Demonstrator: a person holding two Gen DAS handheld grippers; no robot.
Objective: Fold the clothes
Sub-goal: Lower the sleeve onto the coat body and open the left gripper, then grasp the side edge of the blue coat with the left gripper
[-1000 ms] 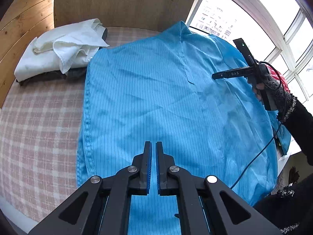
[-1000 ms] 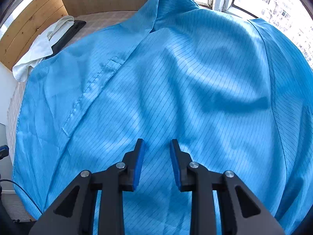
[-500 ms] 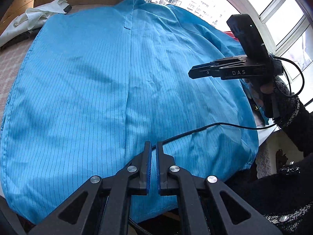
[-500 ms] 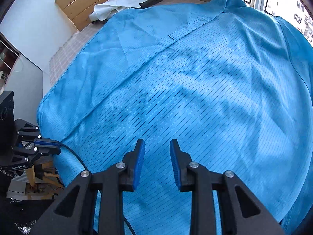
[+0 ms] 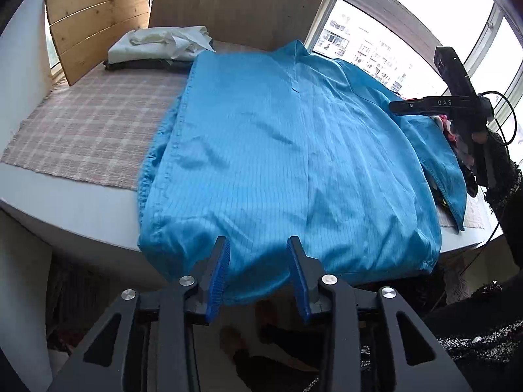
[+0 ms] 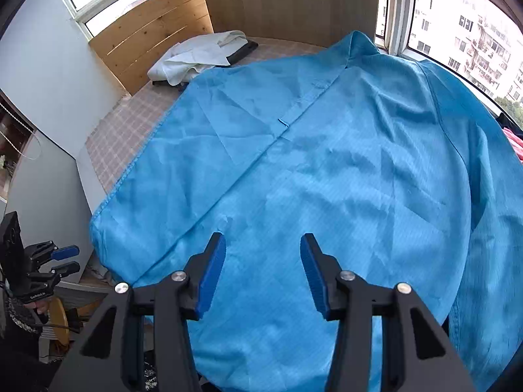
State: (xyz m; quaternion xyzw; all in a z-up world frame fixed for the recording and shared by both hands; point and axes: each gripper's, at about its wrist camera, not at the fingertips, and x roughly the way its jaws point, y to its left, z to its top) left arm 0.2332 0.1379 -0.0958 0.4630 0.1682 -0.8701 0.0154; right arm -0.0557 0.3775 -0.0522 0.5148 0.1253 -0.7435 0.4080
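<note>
A large blue pinstriped garment [image 5: 294, 163] lies spread flat over the table, its hem hanging over the near edge. My left gripper [image 5: 258, 268] is open just in front of that hem, with nothing between its blue pads. In the right wrist view the same garment [image 6: 327, 179] fills the frame, collar at the far end. My right gripper [image 6: 263, 268] is open above the cloth near its lower part and holds nothing. The right gripper [image 5: 392, 107] also shows at the right side of the left wrist view, held by a gloved hand. The left gripper [image 6: 72, 259] shows at the lower left of the right wrist view.
A pile of folded white and dark clothes [image 5: 163, 49] sits at the far left corner on a checked tablecloth [image 5: 91, 124]. Wooden boards [image 5: 94, 23] stand behind it. Windows [image 5: 359, 39] line the far right. A pink item [image 6: 514, 143] lies beyond the garment's right side.
My left gripper has opened and drawn back to the garment's near hem. My right gripper has opened wider and pulled back from the cloth.
</note>
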